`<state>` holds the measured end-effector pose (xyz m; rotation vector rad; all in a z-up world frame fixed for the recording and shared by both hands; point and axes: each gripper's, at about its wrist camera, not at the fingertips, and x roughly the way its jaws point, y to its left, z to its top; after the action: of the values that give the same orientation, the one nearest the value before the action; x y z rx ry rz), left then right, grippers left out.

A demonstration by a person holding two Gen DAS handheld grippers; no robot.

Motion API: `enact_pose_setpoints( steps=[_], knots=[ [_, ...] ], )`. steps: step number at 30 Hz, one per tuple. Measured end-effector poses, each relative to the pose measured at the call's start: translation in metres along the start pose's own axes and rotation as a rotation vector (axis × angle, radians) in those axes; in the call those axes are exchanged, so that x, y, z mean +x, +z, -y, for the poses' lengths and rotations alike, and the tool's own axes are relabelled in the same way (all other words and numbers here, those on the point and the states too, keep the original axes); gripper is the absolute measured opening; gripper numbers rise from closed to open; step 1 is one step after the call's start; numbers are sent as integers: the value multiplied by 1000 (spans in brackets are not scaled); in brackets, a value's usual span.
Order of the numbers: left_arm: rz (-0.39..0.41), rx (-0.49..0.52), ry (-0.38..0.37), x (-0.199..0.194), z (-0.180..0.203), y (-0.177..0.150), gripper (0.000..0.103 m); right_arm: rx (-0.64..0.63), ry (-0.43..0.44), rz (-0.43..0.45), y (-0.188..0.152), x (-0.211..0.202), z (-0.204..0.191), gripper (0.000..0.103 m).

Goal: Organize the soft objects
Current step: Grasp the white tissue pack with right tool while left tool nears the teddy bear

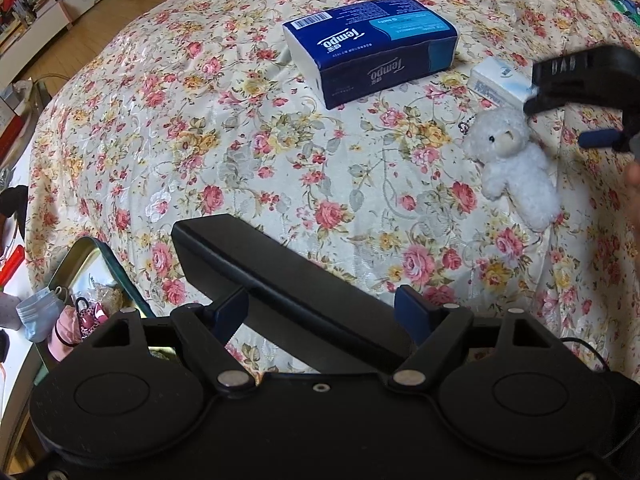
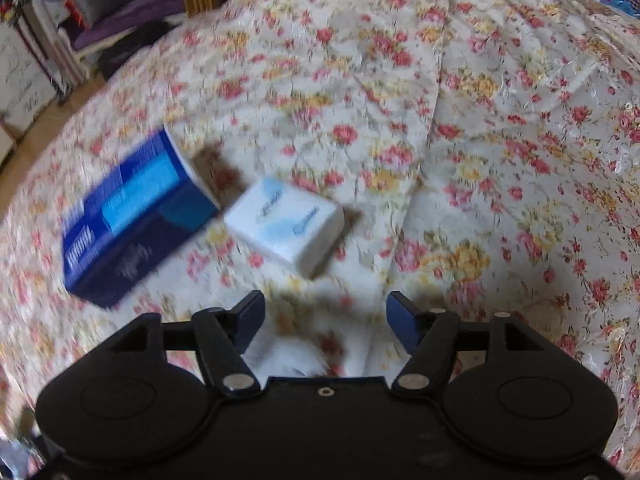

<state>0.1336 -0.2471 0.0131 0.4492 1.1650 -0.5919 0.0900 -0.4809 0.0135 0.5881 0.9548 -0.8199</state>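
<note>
On the floral tablecloth point(image 1: 248, 152) lie a blue Tempo tissue pack point(image 1: 372, 48), a small white tissue pack point(image 1: 500, 80) and a white plush bear point(image 1: 512, 160) with a ball chain. My left gripper point(image 1: 320, 312) is shut on a long black case point(image 1: 288, 288) that lies slantwise across its jaws. My right gripper point(image 1: 560, 120) hovers over the bear's head. The right wrist view is blurred: the right gripper point(image 2: 326, 320) stands open, white fluff of the bear point(image 2: 288, 360) shows low between its fingers, and the blue pack point(image 2: 136, 216) and white pack point(image 2: 288, 224) lie ahead.
An open tin point(image 1: 92, 256) with face masks and small trinkets sits at the table's lower left edge. Beyond the left edge are a wooden floor and shelves point(image 1: 32, 20). A hand point(image 1: 632, 176) shows at the right border.
</note>
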Motion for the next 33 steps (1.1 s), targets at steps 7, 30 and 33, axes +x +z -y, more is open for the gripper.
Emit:
enact_pose_setpoints(
  steps=[7,30,33],
  knots=[
    [5,24,-9,1,11,5,78,42,-16,47,35,3,-3,78],
    [36,10,-9,-1,6,19,78,-62,-203,-15,55,76,-59,95],
    [34,5,-10,-2,5,18,78,-80,-198,-19,52,72,-58,90]
  ],
)
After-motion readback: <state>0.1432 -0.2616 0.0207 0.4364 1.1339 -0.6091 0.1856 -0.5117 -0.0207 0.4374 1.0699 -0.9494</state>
